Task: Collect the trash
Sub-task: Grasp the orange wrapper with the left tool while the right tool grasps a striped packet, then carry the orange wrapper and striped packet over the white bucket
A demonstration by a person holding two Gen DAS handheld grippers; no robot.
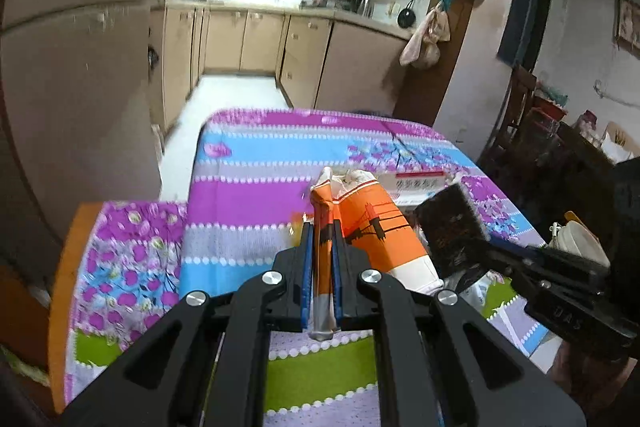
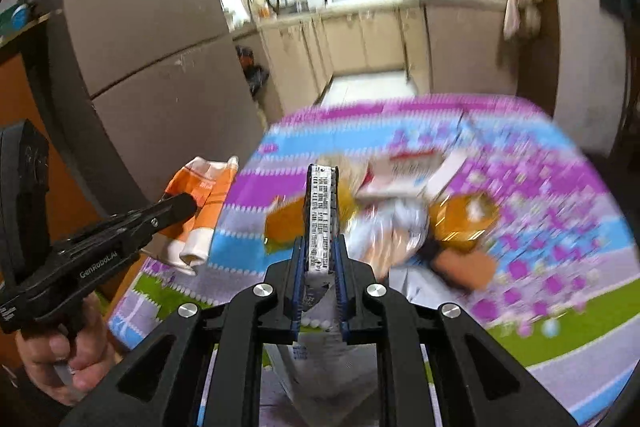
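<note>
Left wrist view: our left gripper (image 1: 321, 227) is clenched on an orange and white wrapper (image 1: 372, 223), lifted above the striped floral tablecloth (image 1: 248, 195). At three o'clock, our right gripper (image 1: 470, 245) pinches a dark flat box (image 1: 450, 223).

Right wrist view, blurred: the right gripper (image 2: 322, 241) clasps that box (image 2: 321, 211) edge-on, printed side showing. More trash (image 2: 420, 211) lies on the cloth (image 2: 560, 327) at one o'clock. At nine o'clock, the left gripper (image 2: 188, 205) holds the wrapper (image 2: 202, 203); a hand (image 2: 68, 355) grips its handle.

Black tool (image 1: 322, 231) – blue pads (image 1: 307, 259), silver screws (image 1: 271, 277), "GenRobot.AI" lettering.
</note>
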